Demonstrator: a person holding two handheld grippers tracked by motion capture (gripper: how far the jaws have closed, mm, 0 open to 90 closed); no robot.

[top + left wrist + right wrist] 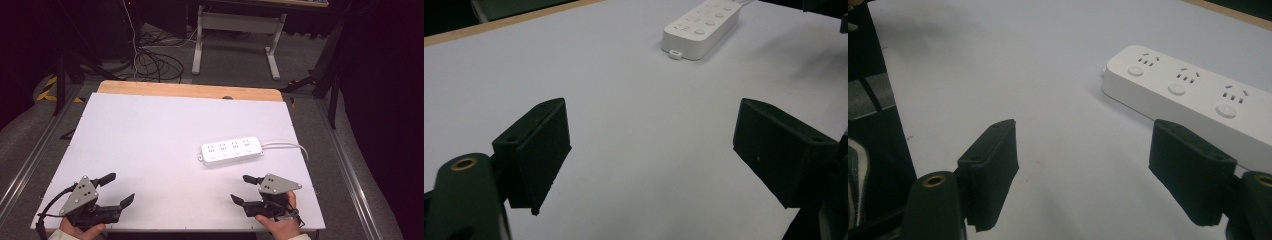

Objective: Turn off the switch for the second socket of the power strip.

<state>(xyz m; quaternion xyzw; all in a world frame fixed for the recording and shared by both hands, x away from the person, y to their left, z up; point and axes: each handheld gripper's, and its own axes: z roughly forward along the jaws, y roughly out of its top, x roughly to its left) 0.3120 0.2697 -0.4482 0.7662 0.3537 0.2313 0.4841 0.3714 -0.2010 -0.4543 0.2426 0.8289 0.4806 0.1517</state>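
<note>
A white power strip with several sockets and round buttons lies flat on the white table top, right of the middle, its white cable running off to the right. In the left gripper view the power strip lies far ahead. In the right gripper view the power strip lies close, ahead and to the right. My left gripper sits near the front left corner, open with nothing between its jaws. My right gripper stands open and empty just in front of the strip.
A wooden strip borders the table's far edge. Beyond it on the grey floor are tangled cables and a white table frame. Metal rails run along both sides of the table.
</note>
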